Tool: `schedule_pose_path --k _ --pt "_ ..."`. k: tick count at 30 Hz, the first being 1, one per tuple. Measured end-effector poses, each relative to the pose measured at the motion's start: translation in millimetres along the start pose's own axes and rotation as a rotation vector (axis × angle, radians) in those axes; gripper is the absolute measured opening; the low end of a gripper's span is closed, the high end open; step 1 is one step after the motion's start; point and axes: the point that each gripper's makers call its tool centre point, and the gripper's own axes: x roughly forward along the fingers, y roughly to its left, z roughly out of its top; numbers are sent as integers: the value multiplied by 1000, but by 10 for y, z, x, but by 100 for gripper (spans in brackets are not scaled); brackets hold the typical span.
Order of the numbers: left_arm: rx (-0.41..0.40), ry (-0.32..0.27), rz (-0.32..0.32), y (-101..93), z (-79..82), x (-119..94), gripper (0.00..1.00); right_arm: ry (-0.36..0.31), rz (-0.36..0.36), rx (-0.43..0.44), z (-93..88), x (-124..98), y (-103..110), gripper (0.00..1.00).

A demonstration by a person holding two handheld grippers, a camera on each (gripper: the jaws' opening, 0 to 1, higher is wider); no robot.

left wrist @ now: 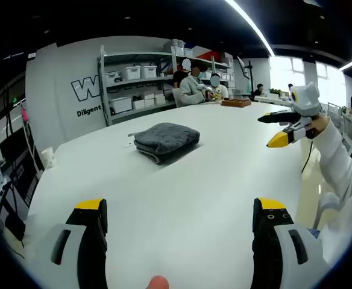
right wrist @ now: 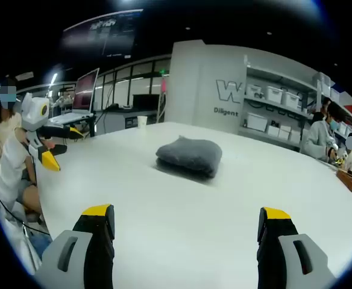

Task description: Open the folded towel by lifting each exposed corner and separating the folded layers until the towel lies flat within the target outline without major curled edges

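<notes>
Two yellow-tipped grippers, left gripper (left wrist: 179, 211) and right gripper (right wrist: 188, 220), hover with jaws spread wide, gripping nothing. Folded grey plush towel (left wrist: 166, 140) lies mid-way across the white table (left wrist: 212, 180), untouched. Step in hand: approach. Next move likely requires reaching an exposed corner.

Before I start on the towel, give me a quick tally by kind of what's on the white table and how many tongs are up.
Folded grey towel: 1
Wooden tray at the far edge of the table: 1
Tongs: 2, left tongs and right tongs, both open and empty
Total: 4
</notes>
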Motion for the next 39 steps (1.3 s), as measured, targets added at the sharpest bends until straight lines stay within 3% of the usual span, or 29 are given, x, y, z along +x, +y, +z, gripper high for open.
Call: schedule_pose_path --k 21,30,39 --pt "-16 -8 -8 -13 14 -33 100 28 -7 -23 3 44 8 99" --pt "-44 -12 -11 18 -31 33 100 69 -15 -90 -28 172 -51 99" --pt "-52 -3 -14 98 -66 135 100 65 -24 -206 144 364 -101 99"
